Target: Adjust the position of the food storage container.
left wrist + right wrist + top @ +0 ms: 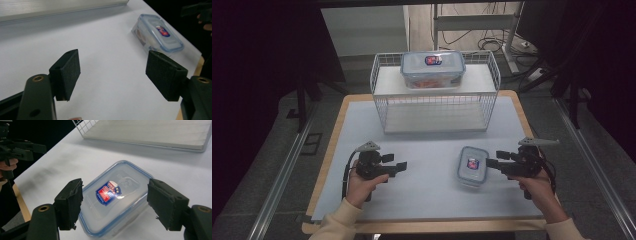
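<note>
A small clear box with a blue-rimmed lid and a red-blue label [472,166] lies on the white table top [427,200], right of the middle. My right gripper [490,163] lies level and points left at the box's right end. In the right gripper view its jaws [115,202] stand wide, the box [116,195] just ahead and below them, and the pads are clear of it. My left gripper [402,167] points right, open, with nothing between its jaws [113,72]. The box [157,33] lies farther off in the left gripper view.
A white wire rack [435,107] stands at the table's far side, with a larger lidded box [432,69] of orange contents on its top shelf. Its lower shelf [434,117] is bare. The table's wooden edge [324,170] runs along the left, and dark stands flank both sides.
</note>
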A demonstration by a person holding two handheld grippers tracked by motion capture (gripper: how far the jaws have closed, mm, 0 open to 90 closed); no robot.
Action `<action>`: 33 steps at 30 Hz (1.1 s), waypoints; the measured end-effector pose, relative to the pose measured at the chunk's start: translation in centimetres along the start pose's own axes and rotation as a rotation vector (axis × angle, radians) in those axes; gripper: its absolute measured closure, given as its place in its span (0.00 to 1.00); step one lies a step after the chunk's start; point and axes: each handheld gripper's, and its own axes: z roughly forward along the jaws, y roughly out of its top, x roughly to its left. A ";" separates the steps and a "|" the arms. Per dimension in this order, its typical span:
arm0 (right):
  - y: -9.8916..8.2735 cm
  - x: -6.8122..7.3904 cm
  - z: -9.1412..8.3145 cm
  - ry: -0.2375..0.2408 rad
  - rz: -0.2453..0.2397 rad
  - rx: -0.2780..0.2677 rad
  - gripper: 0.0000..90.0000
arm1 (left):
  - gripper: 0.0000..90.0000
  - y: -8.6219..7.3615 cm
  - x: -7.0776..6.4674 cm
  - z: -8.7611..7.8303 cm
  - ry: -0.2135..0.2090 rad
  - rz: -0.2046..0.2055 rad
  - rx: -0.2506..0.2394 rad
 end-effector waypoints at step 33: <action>-4.2 -0.7 1.4 -0.022 -0.164 0.273 0.99 | 0.30 -1.6 1.0 0.6 0.009 -0.039 0.043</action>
